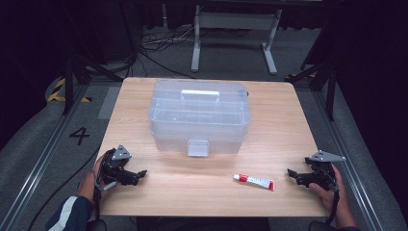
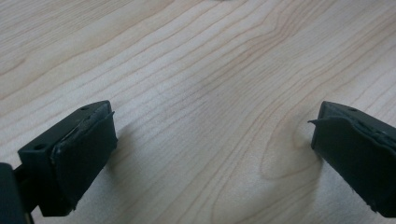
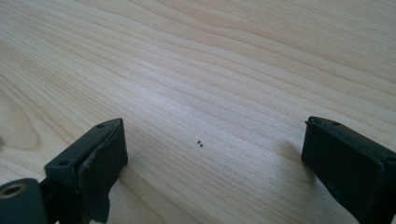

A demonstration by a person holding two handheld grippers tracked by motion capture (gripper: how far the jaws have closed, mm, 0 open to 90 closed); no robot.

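In the high view, one small white squeeze tube with a red cap and a red band at its tail [image 1: 254, 181] lay flat on the pale wooden counter [image 1: 144, 101], near the front edge and right of centre. Its printing was too small to read. It was nearest the right gripper [image 1: 294, 175], which a hand held at the counter's front right corner, apart from the tube. The left gripper [image 1: 138, 176] sat at the front left corner, well apart from the tube. One clear plastic storage box with a white handle and a front latch [image 1: 199, 122] stood at the middle of the counter, behind the tube. A black "4" [image 1: 79, 135] was marked on the grey floor to the left.

In the left gripper view, the two black jaws stood spread over bare wood.

In the right gripper view, the jaws likewise stood spread, with nothing between them except two tiny dark specks [image 3: 200, 143] on the counter.
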